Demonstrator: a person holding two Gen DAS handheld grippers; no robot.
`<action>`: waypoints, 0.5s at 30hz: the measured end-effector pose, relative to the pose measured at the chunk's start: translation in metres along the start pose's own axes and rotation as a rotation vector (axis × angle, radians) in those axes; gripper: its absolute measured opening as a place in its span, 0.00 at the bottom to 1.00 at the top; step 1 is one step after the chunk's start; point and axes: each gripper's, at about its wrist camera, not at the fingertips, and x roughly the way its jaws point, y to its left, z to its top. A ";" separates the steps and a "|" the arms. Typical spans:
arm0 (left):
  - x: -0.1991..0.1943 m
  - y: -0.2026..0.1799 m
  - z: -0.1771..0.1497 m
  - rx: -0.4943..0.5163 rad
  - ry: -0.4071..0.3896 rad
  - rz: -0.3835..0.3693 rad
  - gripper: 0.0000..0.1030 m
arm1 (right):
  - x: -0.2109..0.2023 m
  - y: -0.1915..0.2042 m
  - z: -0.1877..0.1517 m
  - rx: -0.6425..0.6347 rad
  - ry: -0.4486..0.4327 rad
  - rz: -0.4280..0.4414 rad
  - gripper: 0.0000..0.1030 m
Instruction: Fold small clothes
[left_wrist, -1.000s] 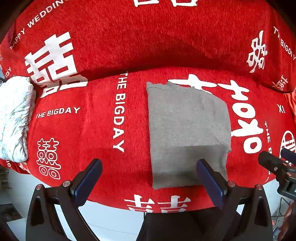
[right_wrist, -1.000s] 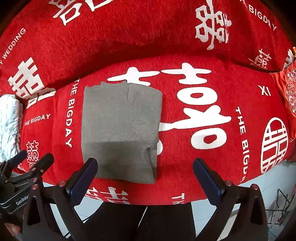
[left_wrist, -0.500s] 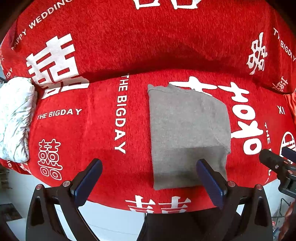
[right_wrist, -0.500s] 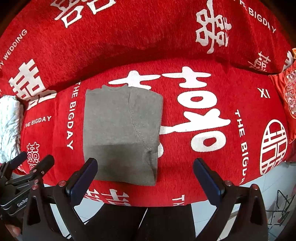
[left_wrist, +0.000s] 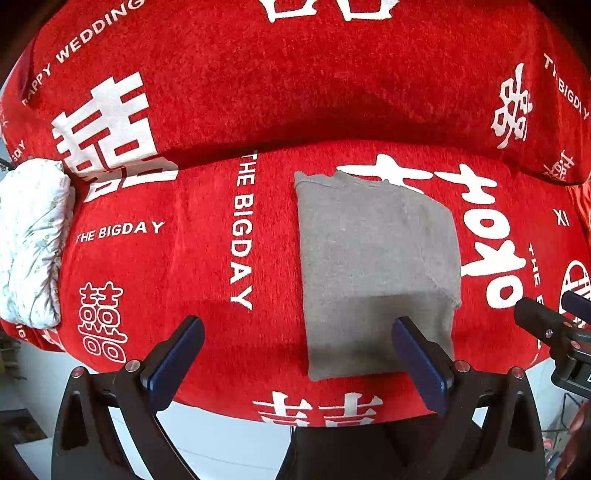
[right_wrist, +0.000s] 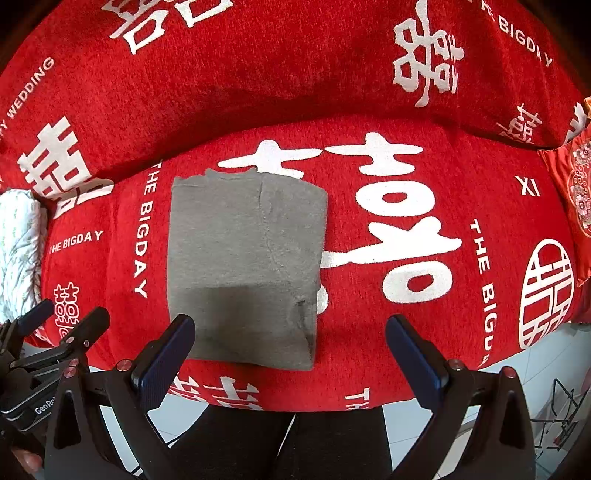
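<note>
left gripper (left_wrist: 295, 354) spread wide, above grey cloth (left_wrist: 376, 273)

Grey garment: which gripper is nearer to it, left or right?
About even, perhaps left. The left gripper hangs open with its right finger over the folded grey garment; the right gripper hangs open with its left finger over it.

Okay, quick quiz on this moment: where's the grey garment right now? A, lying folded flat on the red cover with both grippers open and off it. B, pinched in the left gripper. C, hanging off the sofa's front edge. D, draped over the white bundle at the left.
A: the grey garment lies as a flat folded rectangle on the red cover, with the left gripper and right gripper both open and empty.
</note>
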 end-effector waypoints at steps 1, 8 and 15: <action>0.000 -0.001 0.000 -0.001 0.001 -0.001 0.98 | 0.000 0.000 0.000 0.001 0.001 0.001 1.00; 0.000 -0.002 0.001 -0.006 0.003 -0.003 0.98 | 0.001 -0.001 0.000 -0.001 0.002 0.002 1.00; 0.001 -0.002 0.000 -0.010 0.005 -0.002 0.98 | 0.001 0.000 0.000 -0.002 0.003 0.002 1.00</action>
